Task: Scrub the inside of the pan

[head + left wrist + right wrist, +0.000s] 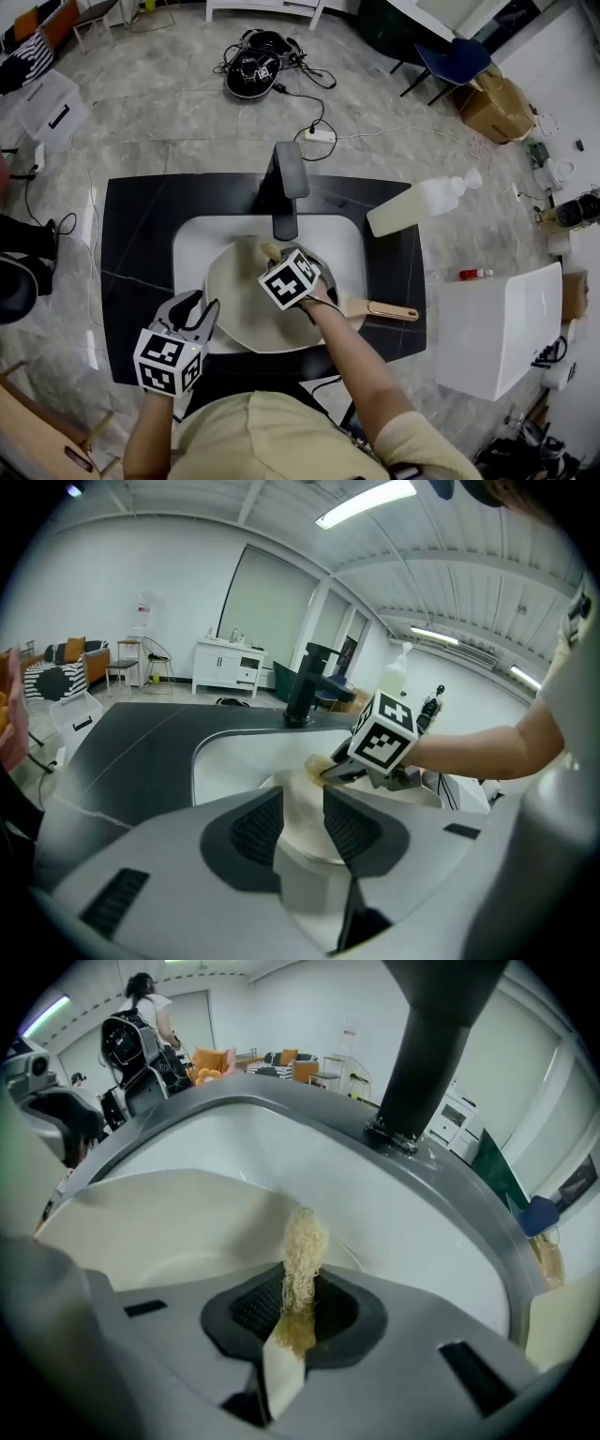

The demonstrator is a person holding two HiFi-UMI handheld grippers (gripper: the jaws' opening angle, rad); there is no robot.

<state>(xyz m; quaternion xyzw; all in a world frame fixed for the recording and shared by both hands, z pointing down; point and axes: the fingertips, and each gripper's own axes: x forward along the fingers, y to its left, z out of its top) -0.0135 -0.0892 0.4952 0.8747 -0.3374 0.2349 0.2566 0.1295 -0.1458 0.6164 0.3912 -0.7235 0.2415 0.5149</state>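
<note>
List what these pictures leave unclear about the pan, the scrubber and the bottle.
- Pan bottom, head view: partly covered by the right gripper.
- Scrubber tip, right gripper view: whether it touches the pan cannot be told.
- Any print on the bottle, head view: too small.

Quick colour rundown. The pan [246, 314] is cream all over, with a pale wood handle [392, 310]. The sink [202, 242] is white, and the counter [141, 234] is black with thin pale veins. The faucet [291, 173] is plain black. The scrubber [305, 1241] is straw-yellow and stringy, going darker gold lower down. The left gripper [201, 302] and right gripper [277, 258] are both light grey with dark ribbed pads, and their cubes carry black-and-white square markers. The bottle [417, 206] is pale yellow with a white cap. The floor [169, 103] is mottled grey, the chair [464, 58] blue, the cardboard box [497, 108] brown. The small item [473, 274] looks red and white, but it's too tiny to be sure.
</note>
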